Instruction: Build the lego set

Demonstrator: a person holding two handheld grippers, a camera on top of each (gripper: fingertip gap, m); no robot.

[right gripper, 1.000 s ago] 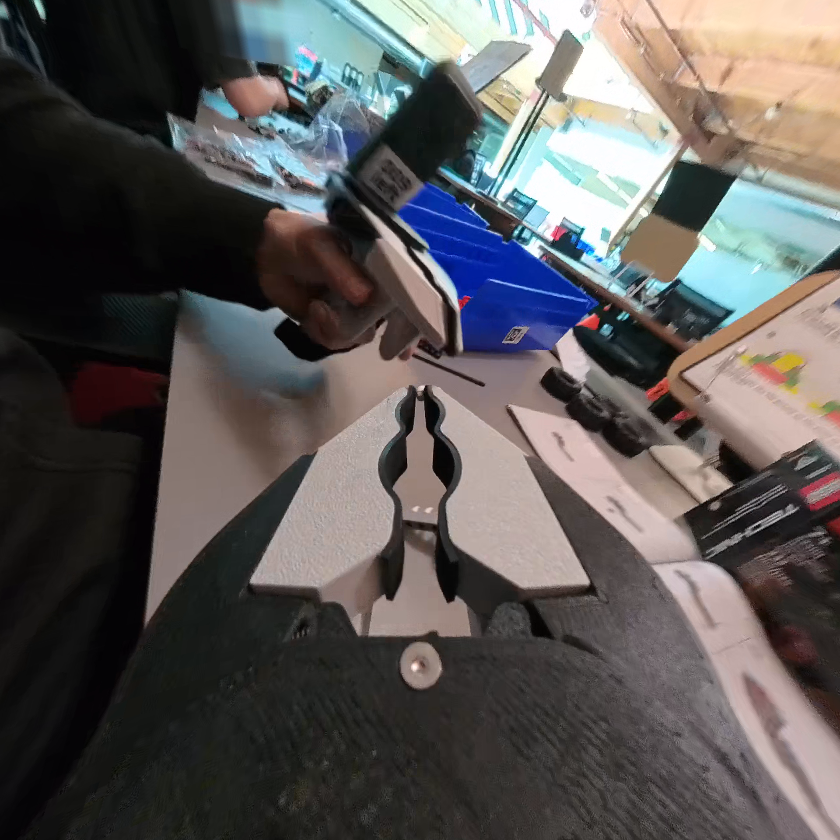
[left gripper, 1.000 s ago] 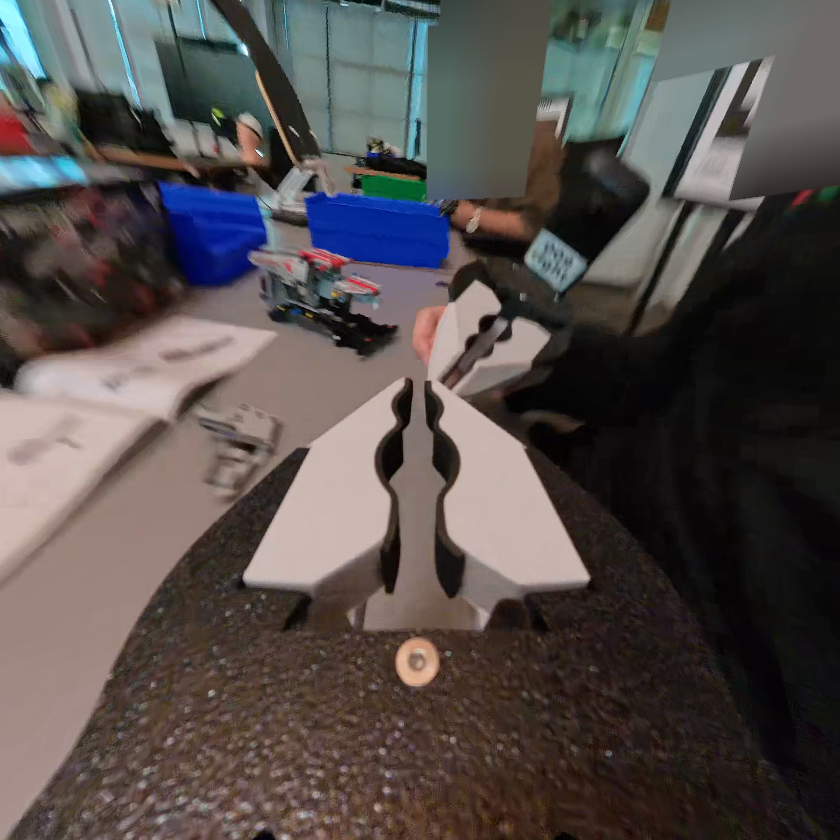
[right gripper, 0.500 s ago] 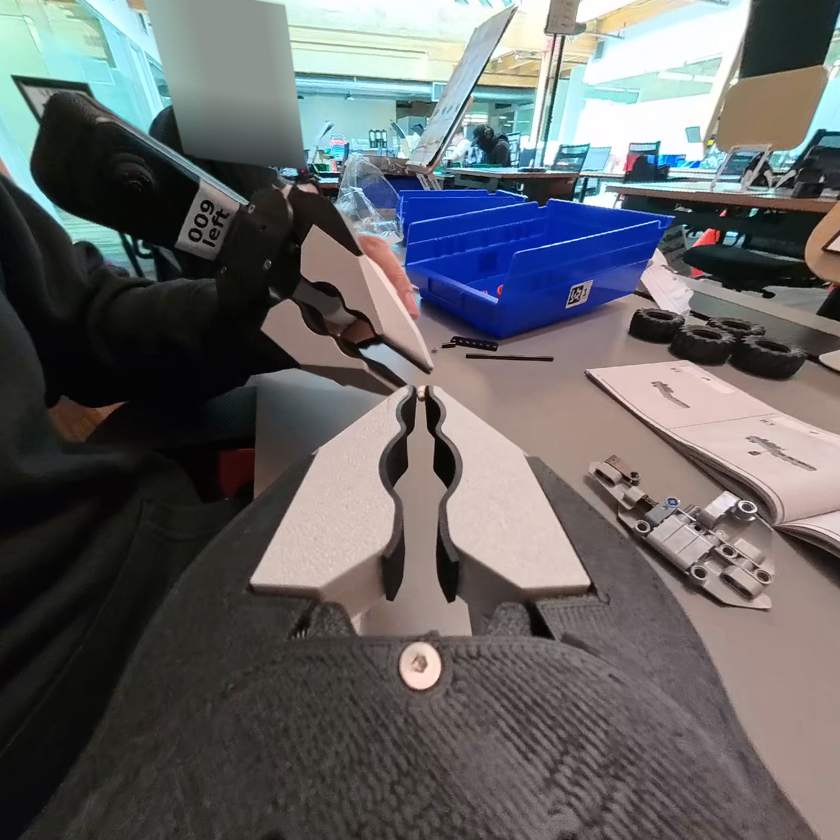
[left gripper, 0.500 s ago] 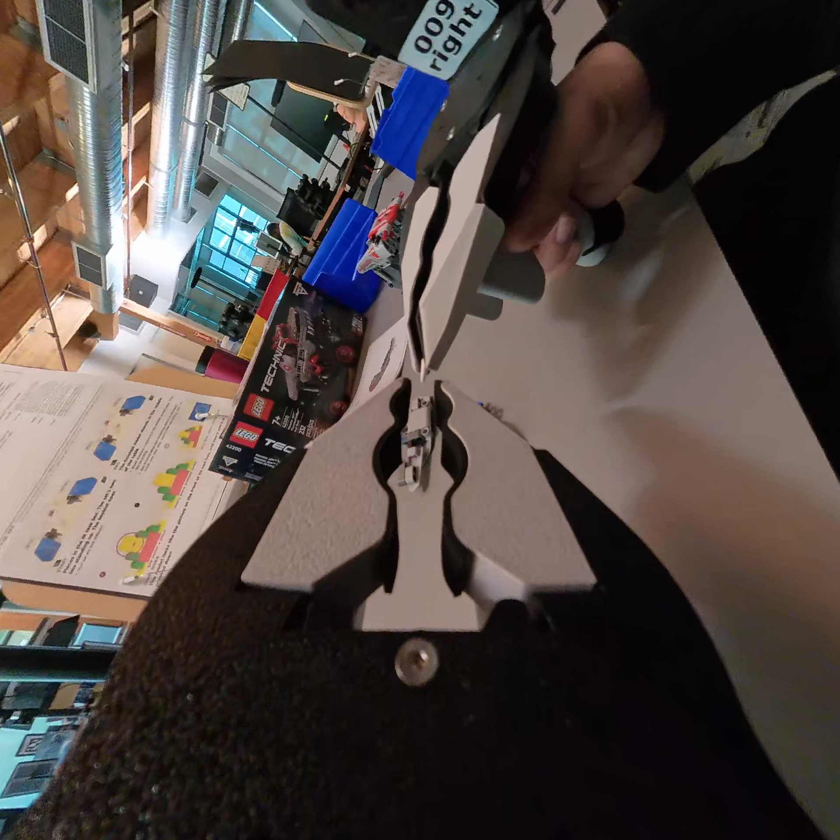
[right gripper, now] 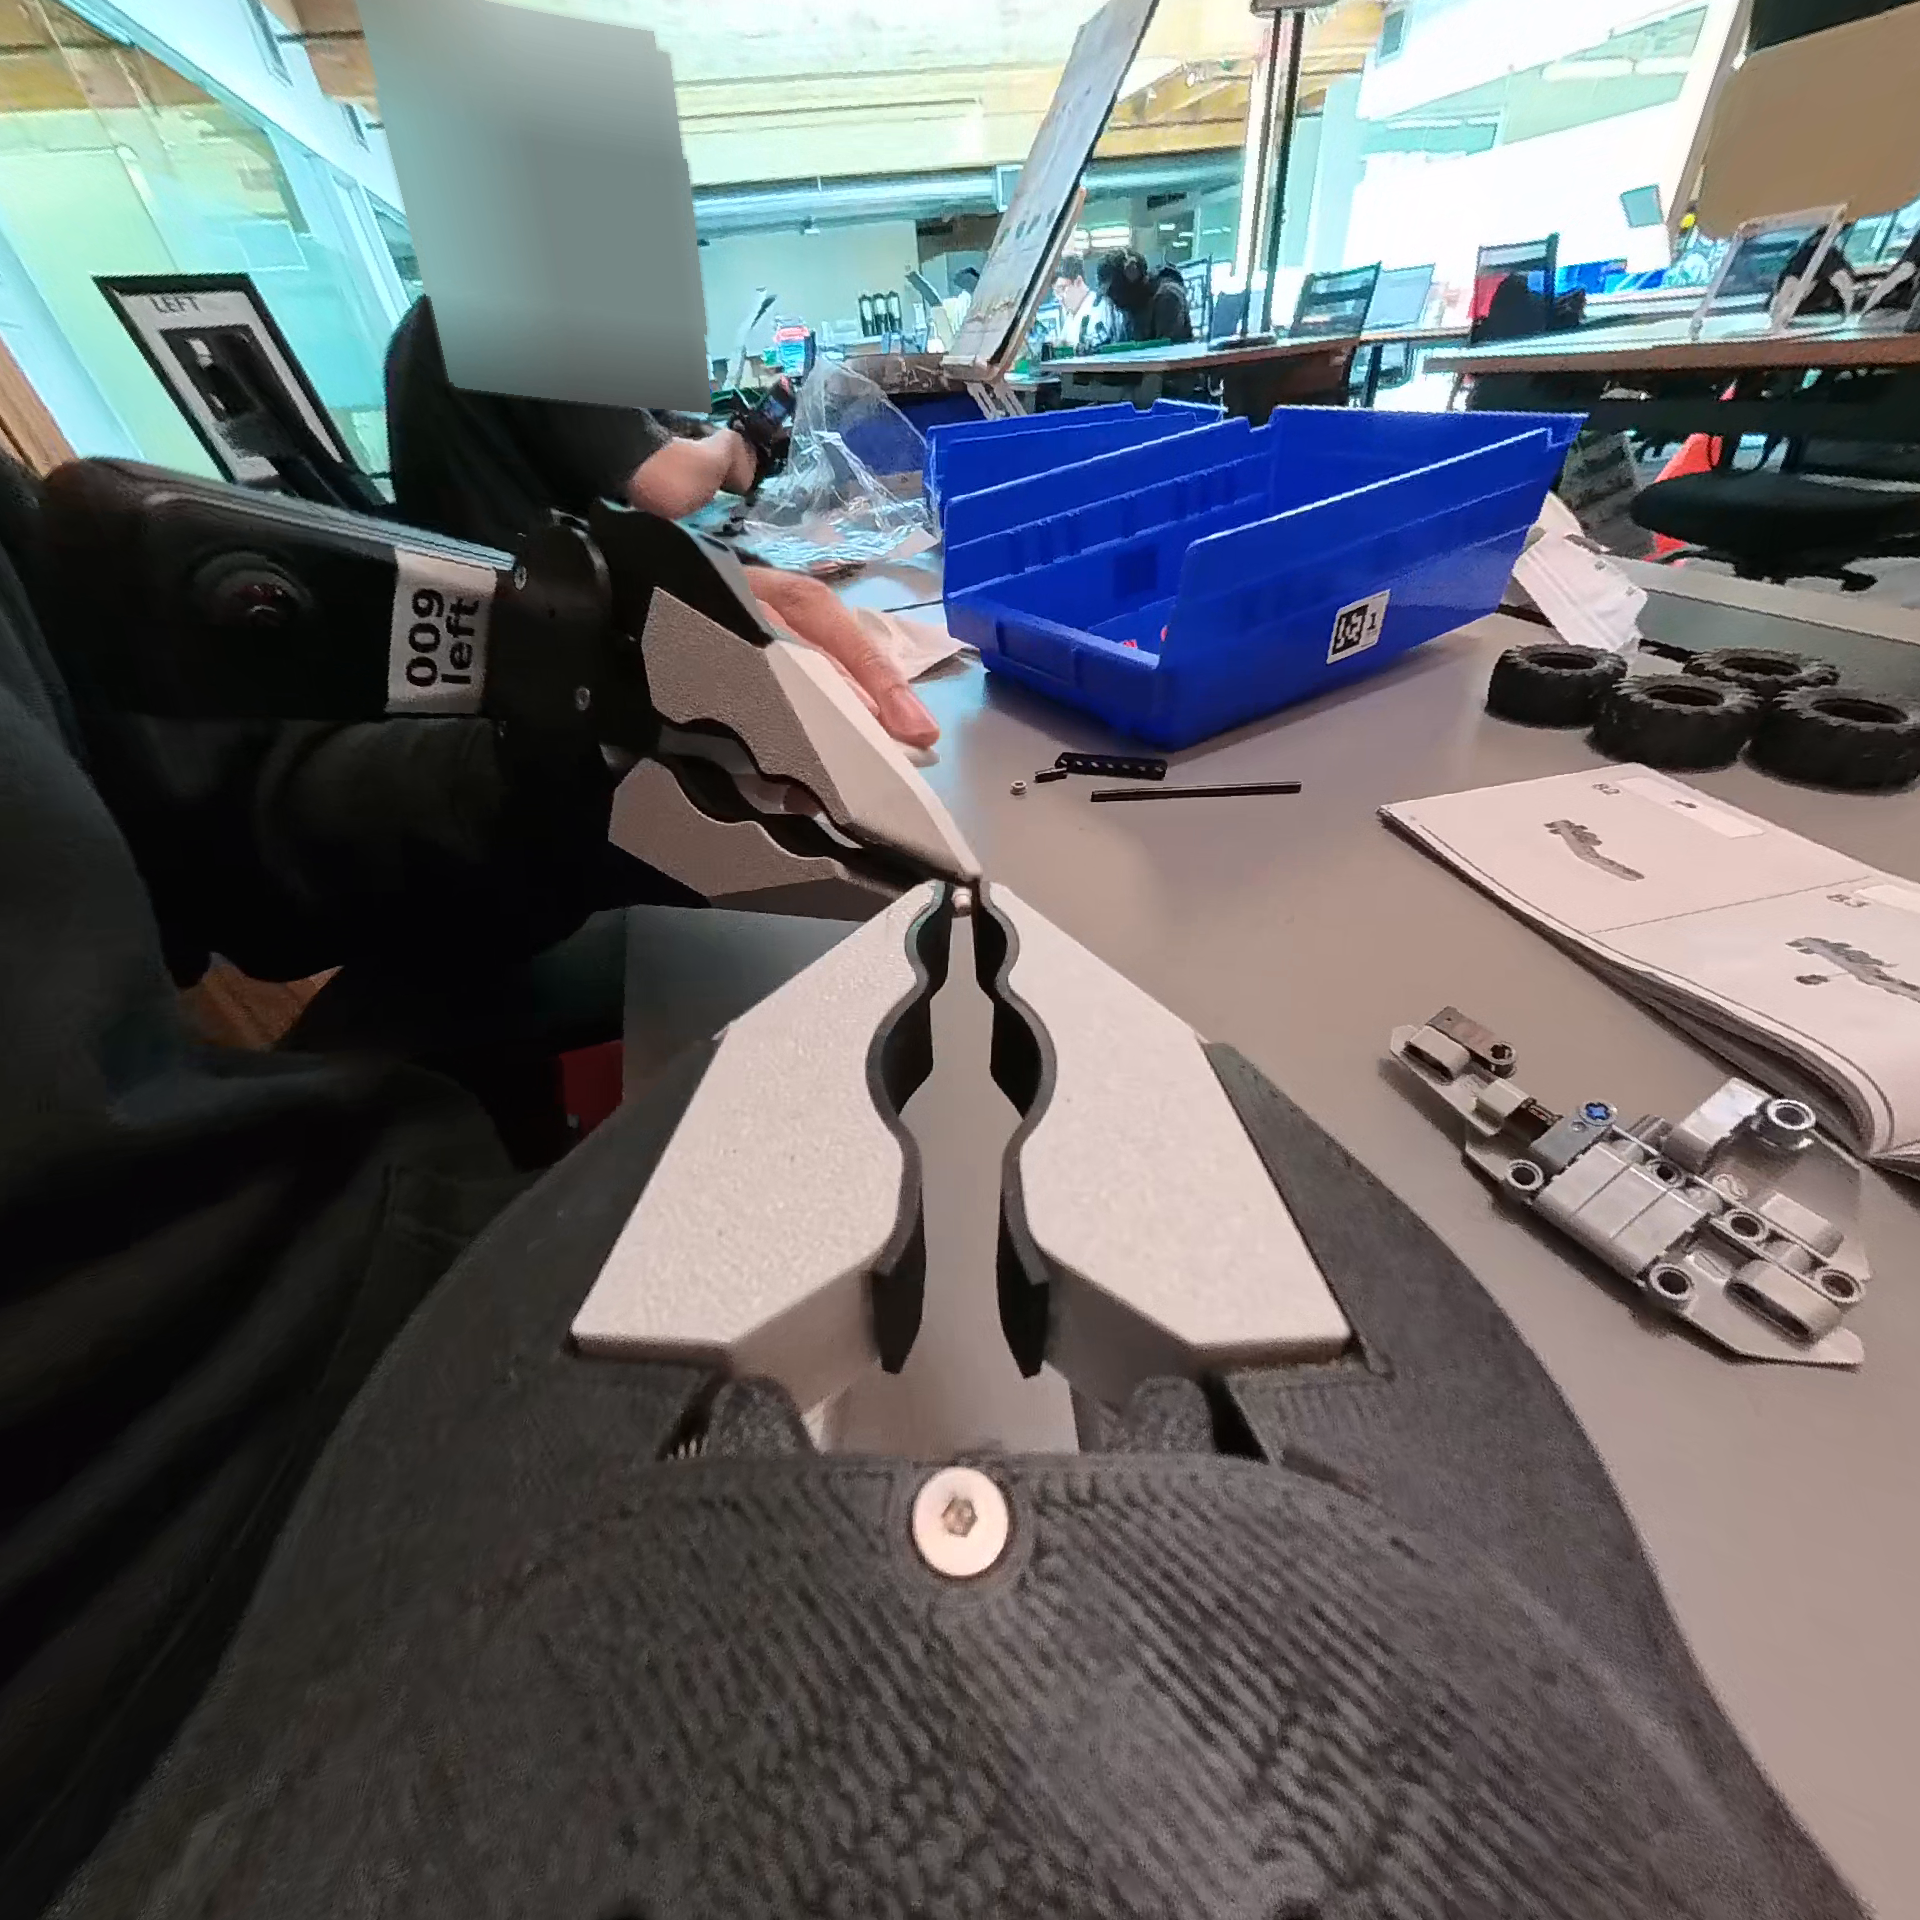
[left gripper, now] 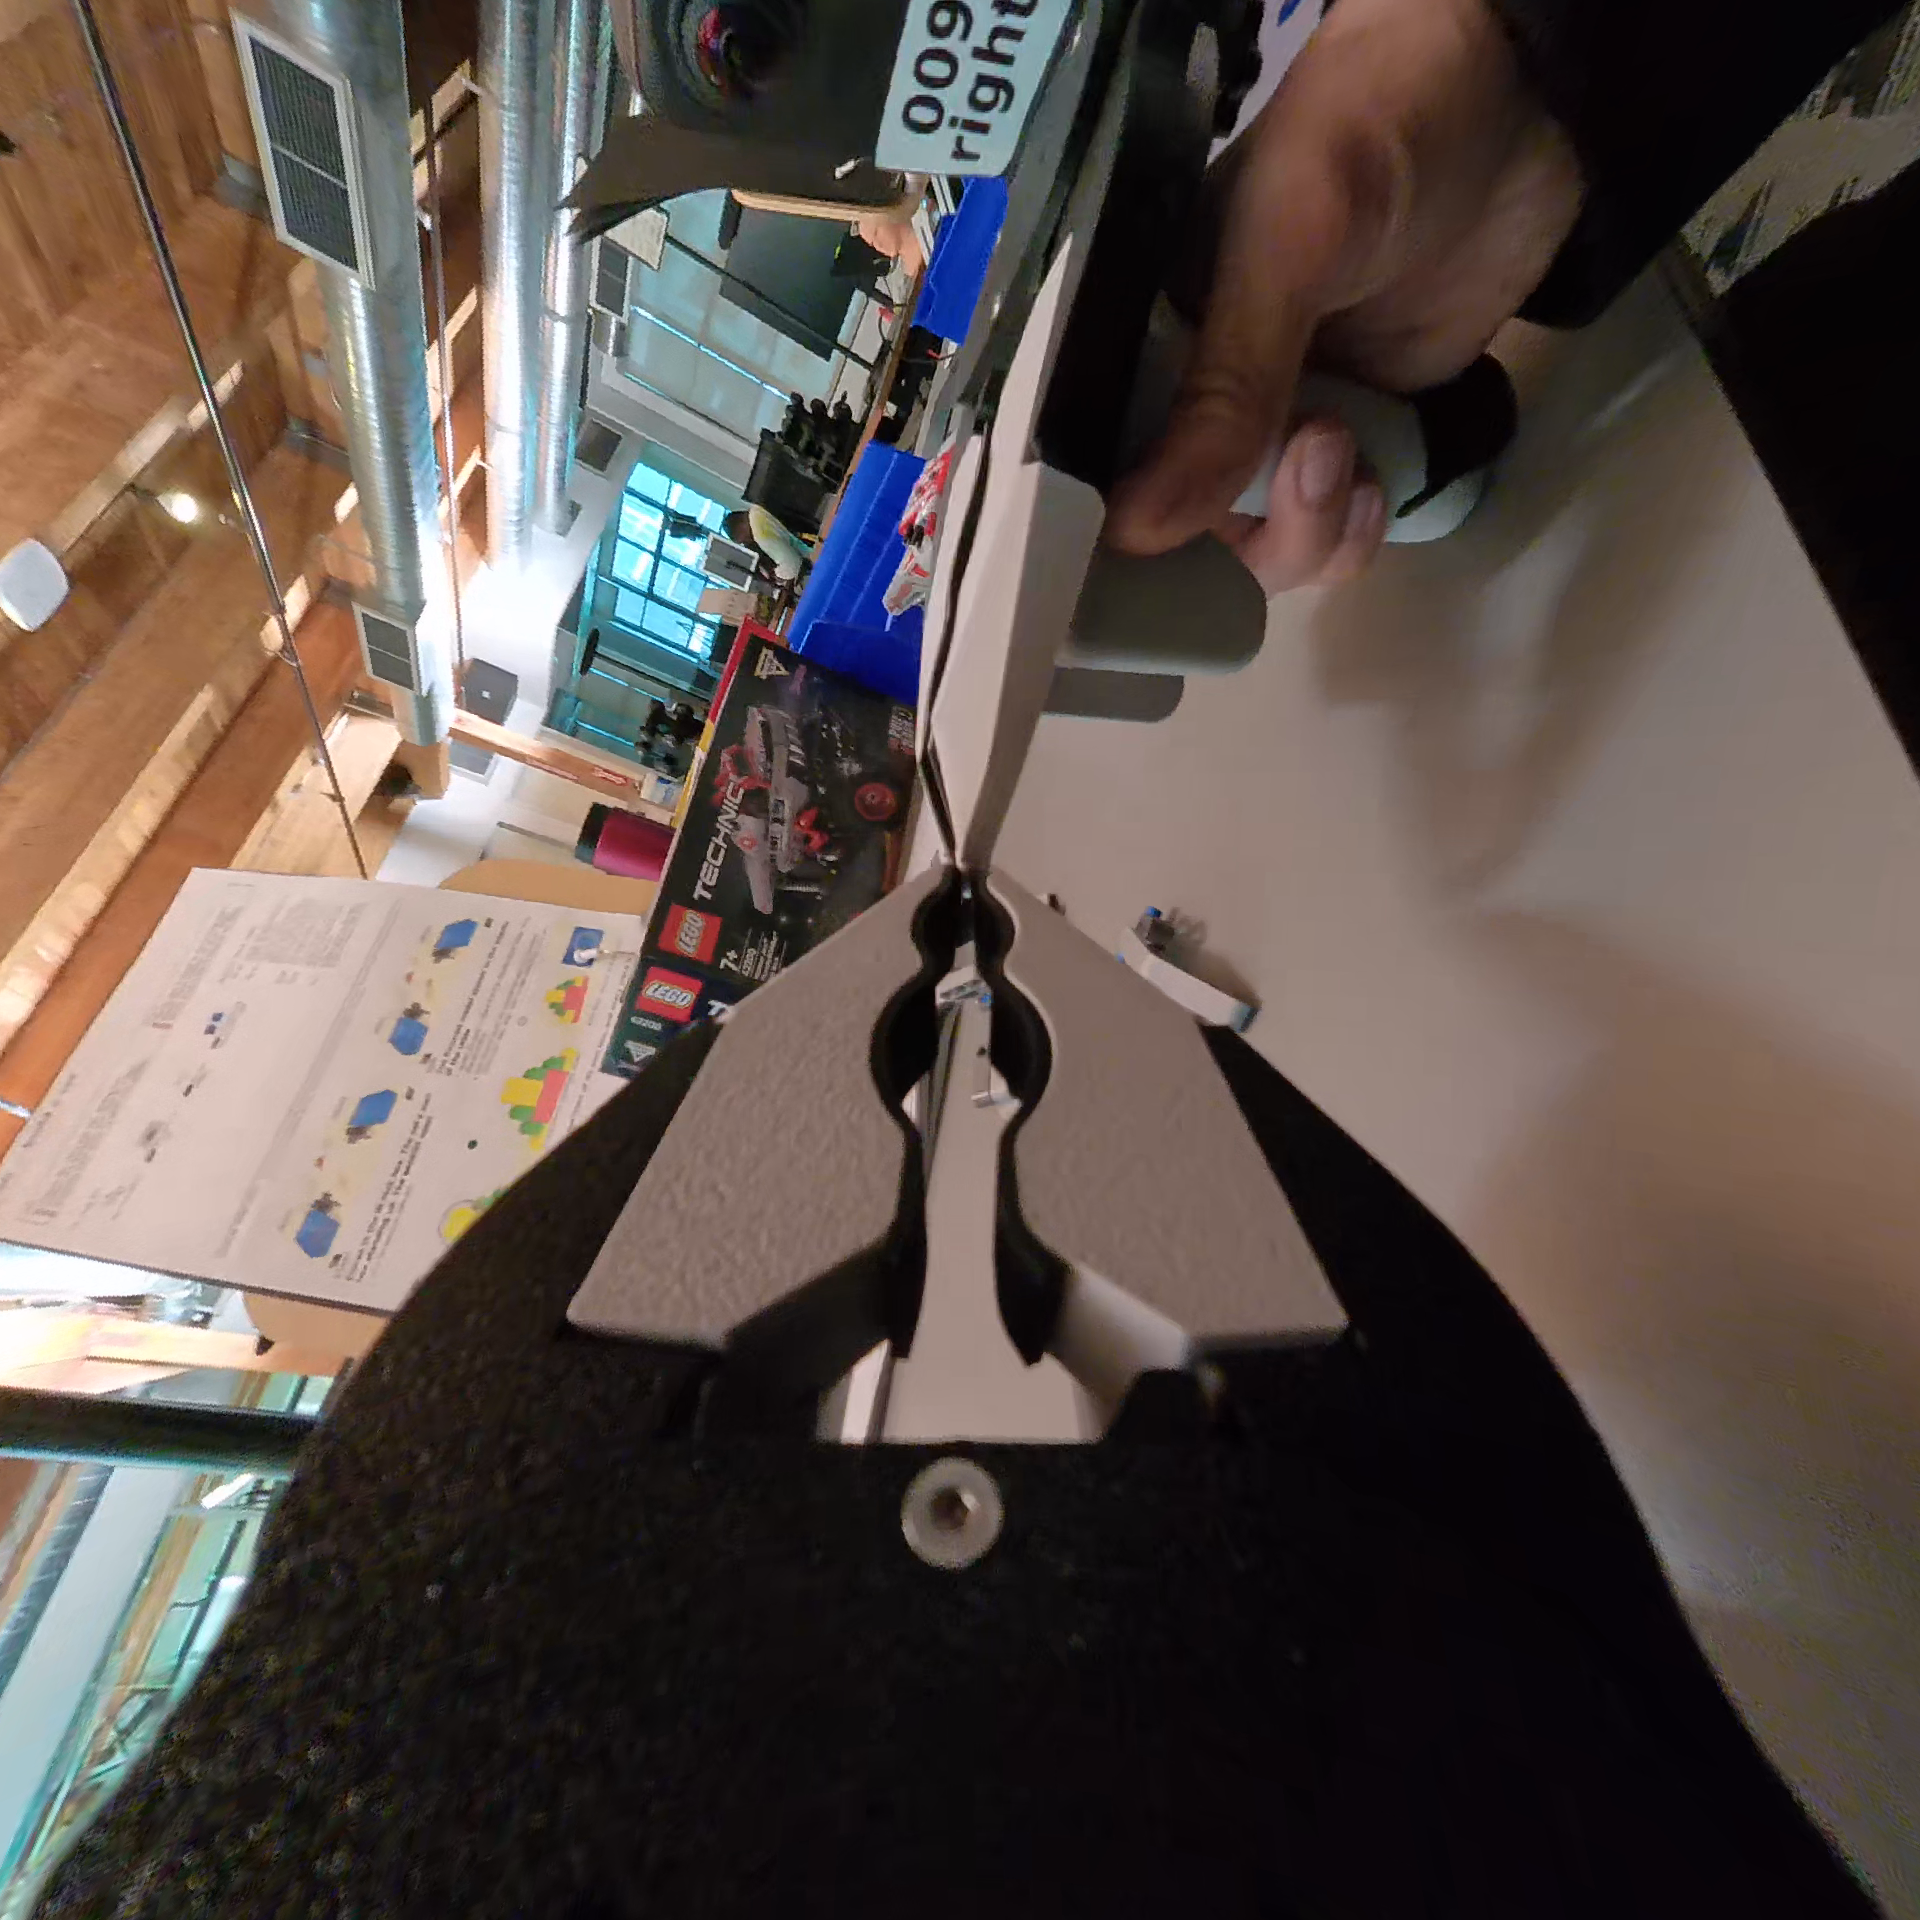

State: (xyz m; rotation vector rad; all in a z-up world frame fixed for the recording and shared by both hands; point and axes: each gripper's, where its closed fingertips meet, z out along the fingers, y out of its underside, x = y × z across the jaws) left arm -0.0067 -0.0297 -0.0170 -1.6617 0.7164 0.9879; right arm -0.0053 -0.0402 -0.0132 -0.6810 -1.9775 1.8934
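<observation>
My right gripper (right gripper: 964, 900) is shut, with a small pale lego piece (right gripper: 965, 898) pinched at its very tips, above the grey table (right gripper: 1195, 935). My left gripper (right gripper: 961, 868) comes in from the left and its tips touch the right gripper's tips at that piece. In the left wrist view, tilted sideways, my left gripper (left gripper: 961, 891) has its jaws nearly closed at the tip, and the right gripper (left gripper: 956, 847) points down into it. I cannot tell whether the left jaws grip the piece. A grey lego assembly (right gripper: 1631, 1184) lies on the table to the right.
A blue bin (right gripper: 1247, 582) stands behind, with a black beam (right gripper: 1107, 767) and a black axle (right gripper: 1195, 792) before it. Black tyres (right gripper: 1704, 707) and an open instruction booklet (right gripper: 1683, 894) are at the right. The lego box (left gripper: 790, 831) stands farther off. Another person's hand (right gripper: 852, 665) rests near the bin. Both grippers' tips are roughly 15 centimeters from the grey lego assembly (right gripper: 1631, 1184).
The two grippers have come together until their tips touch. The left gripper has rolled onto its side and its jaws have narrowed. The right gripper has kept the small piece.
</observation>
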